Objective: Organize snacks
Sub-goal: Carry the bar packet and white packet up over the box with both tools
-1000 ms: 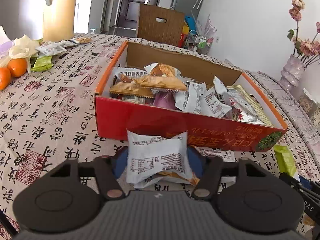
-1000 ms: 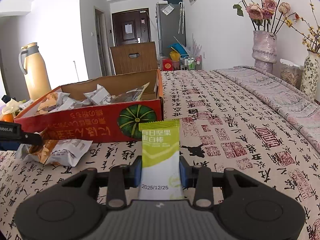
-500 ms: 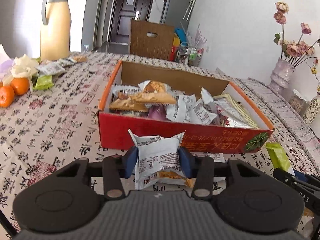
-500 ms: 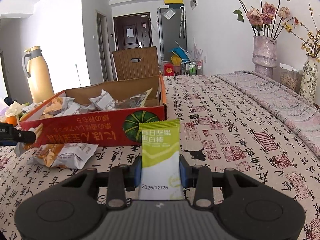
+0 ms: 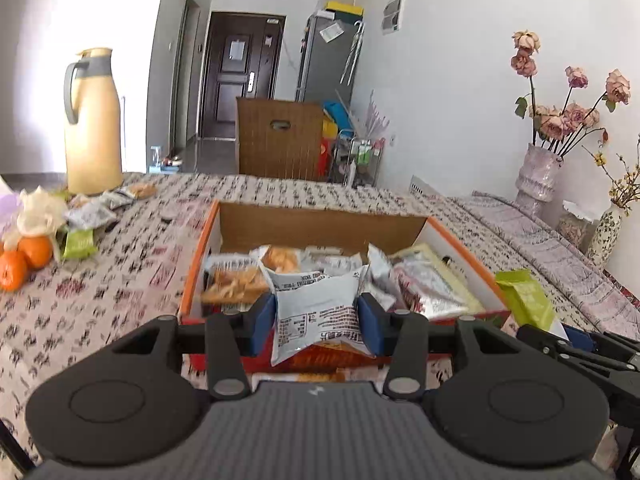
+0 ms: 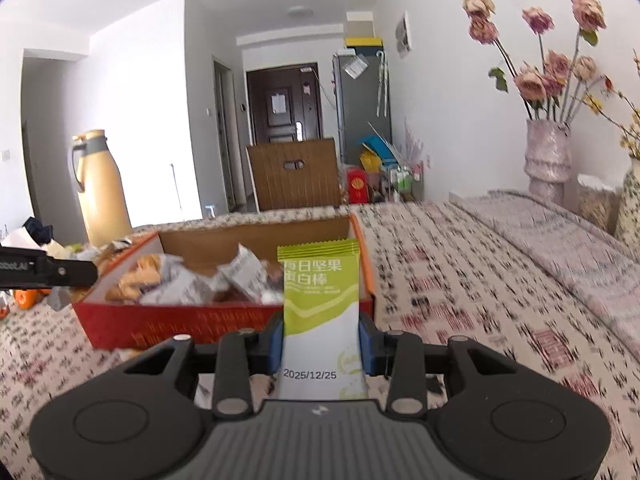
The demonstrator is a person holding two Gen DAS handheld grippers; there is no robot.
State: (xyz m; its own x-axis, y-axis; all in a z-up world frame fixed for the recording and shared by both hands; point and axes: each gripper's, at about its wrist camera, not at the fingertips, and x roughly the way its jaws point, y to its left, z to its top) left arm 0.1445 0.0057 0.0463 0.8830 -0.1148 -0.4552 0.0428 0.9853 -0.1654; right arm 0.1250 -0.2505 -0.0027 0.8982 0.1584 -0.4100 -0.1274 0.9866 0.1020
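Now, crinkled white packet [image 5: 316, 312] pinched in left claw [image 5: 316, 322], green-and-white bar [image 6: 322, 312] in right claw [image 6: 322, 342].

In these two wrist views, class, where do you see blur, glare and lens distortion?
Left wrist view: the tablecloth is smeared by motion, the wall behind the thermos is blown out, and the room's lines bow. Right wrist view: the cloth blurs too, while the held green packet reads sharp.
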